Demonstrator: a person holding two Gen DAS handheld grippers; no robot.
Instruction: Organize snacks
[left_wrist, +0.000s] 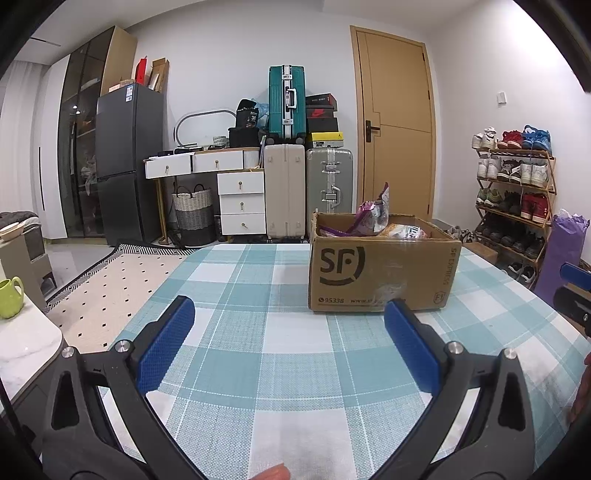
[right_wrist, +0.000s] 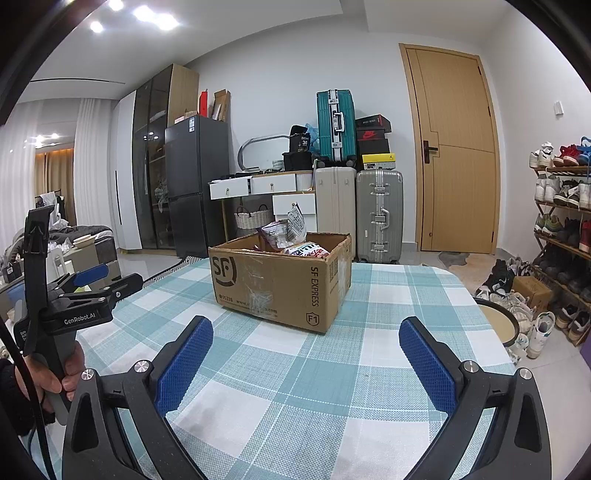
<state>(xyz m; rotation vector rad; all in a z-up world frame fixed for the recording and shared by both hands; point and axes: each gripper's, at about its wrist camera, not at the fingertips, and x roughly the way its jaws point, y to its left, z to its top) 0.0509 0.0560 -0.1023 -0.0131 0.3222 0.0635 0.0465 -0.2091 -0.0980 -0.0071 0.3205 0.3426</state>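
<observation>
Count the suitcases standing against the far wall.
3. A teal suitcase sits on top of the beige suitcase; a silver suitcase stands right of the beige one. Others may be hidden behind.

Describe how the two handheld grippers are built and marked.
Both the left gripper and the right gripper have black frames, silver bolts and blue textured pads on the jaws. The left one's body reads GenRobot.AI; a black cable hangs beside its grip, near a dark sleeve.
</observation>
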